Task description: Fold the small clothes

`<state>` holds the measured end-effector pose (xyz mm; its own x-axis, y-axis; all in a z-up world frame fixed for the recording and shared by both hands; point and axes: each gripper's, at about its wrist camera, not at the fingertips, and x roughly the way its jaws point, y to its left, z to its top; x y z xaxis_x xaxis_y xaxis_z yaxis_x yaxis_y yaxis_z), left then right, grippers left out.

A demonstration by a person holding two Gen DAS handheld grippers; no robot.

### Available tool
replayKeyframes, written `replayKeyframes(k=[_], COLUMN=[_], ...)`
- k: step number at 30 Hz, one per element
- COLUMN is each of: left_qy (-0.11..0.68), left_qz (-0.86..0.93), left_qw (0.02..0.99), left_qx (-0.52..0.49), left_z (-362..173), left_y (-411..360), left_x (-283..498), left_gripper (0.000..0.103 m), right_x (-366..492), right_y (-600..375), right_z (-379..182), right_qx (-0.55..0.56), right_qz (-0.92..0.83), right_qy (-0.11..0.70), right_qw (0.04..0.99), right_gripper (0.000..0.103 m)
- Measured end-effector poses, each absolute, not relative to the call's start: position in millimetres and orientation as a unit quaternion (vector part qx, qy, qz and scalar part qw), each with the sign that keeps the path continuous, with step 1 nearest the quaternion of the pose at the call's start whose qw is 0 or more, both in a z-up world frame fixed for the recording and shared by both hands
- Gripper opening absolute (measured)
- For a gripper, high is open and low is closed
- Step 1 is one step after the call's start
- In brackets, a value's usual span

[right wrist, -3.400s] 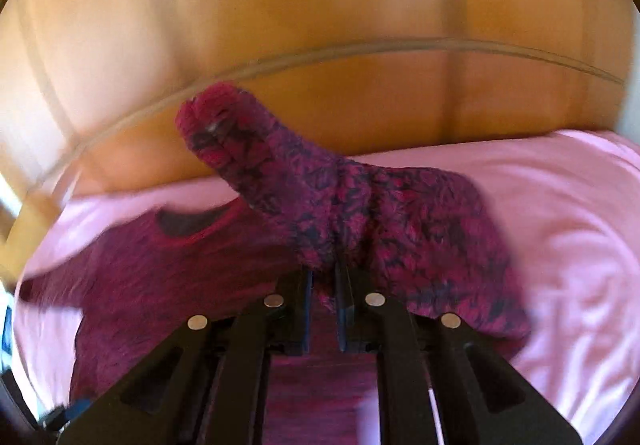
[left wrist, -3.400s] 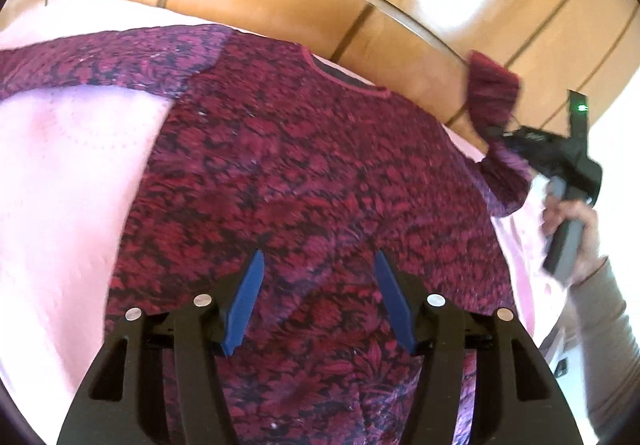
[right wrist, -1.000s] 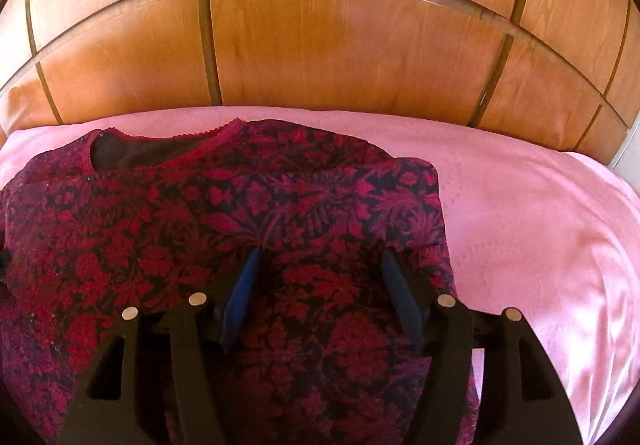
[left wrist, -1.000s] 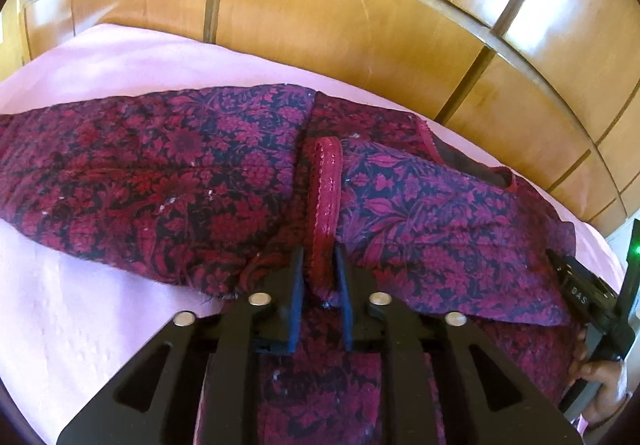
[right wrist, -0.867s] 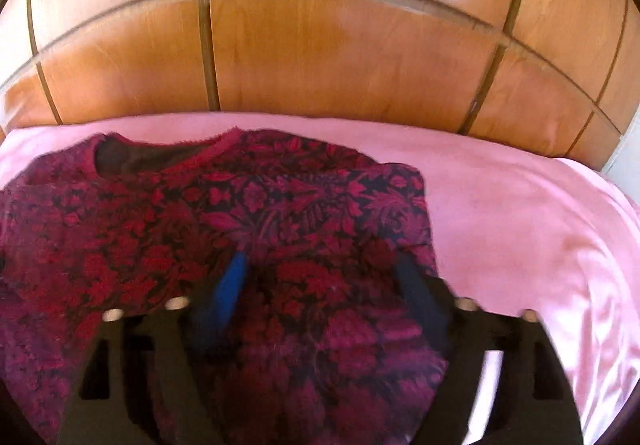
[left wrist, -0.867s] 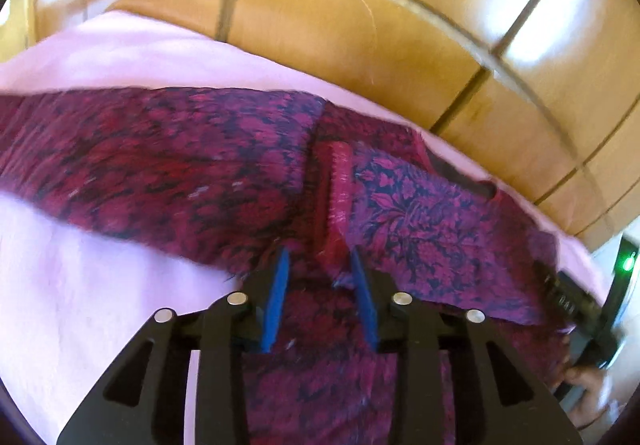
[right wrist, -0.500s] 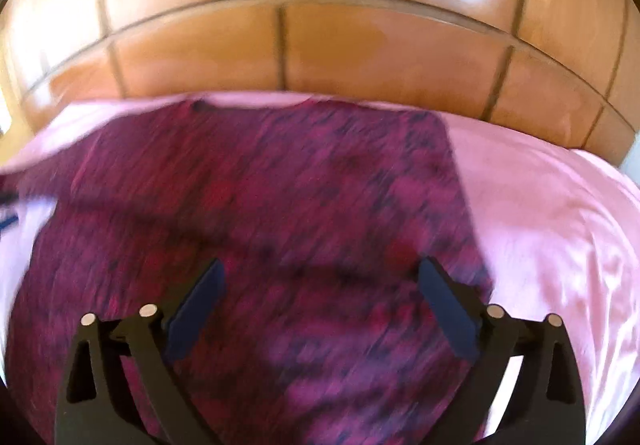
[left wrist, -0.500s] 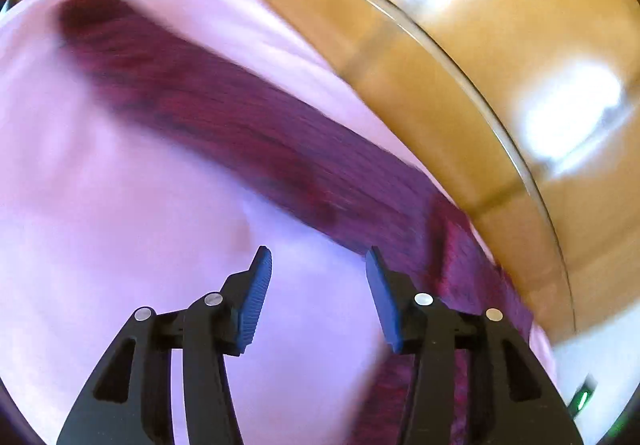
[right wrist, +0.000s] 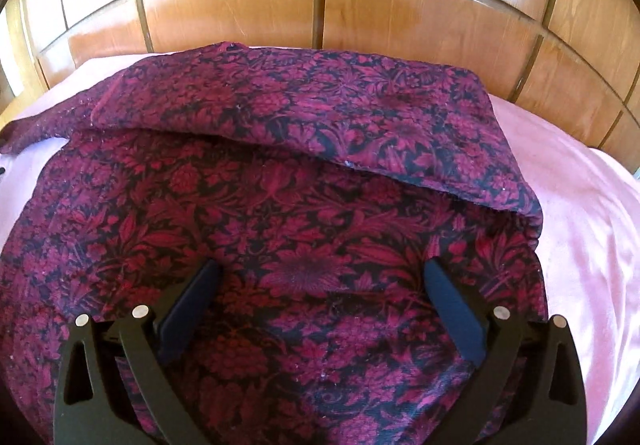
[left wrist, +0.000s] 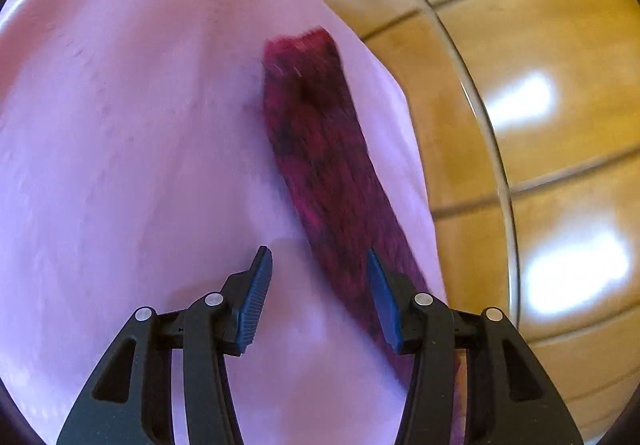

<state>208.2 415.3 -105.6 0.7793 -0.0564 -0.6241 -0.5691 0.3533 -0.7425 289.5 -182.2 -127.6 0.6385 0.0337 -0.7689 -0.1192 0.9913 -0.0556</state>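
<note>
A dark red floral top (right wrist: 280, 213) lies flat on the pink sheet (right wrist: 588, 205). Its right sleeve (right wrist: 320, 117) is folded across the chest. The left sleeve (left wrist: 320, 149) stretches out straight on the sheet (left wrist: 120, 125), its cuff at the far end. My left gripper (left wrist: 316, 297) is open and empty, low over the sheet beside the near part of that sleeve. My right gripper (right wrist: 320, 309) is wide open and empty, just above the top's lower body.
A wooden panelled headboard (right wrist: 320, 5) runs along the far edge of the bed and also shows in the left wrist view (left wrist: 540, 125). Bare pink sheet lies to the right of the top and to the left of the stretched sleeve.
My left gripper let go of the folded sleeve's cuff, opened and swung left to the stretched-out sleeve. My right gripper opened wider and drew back over the lower body.
</note>
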Motion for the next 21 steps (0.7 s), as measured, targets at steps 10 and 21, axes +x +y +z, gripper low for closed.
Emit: replayKeyframes(k=[10, 21], left_qy=[0.314, 0.304], left_qz=[0.198, -0.009], left_qw=[0.795, 0.894], left_qx=[-0.479, -0.329], left_z=[-91.1, -7.7], left_y=[428.1, 255.7], left_x=[248.6, 269.8], left_gripper=[0.012, 0.012], right_x=[289.9, 289.6], right_y=[-178.3, -179.2], right_z=[-129.8, -129.4], right_qx=[-0.056, -0.054], right_qz=[0.039, 0.041], right_qy=[0.418, 0.417], right_qw=[0.906, 0.906], right_gripper=[0.101, 0.101])
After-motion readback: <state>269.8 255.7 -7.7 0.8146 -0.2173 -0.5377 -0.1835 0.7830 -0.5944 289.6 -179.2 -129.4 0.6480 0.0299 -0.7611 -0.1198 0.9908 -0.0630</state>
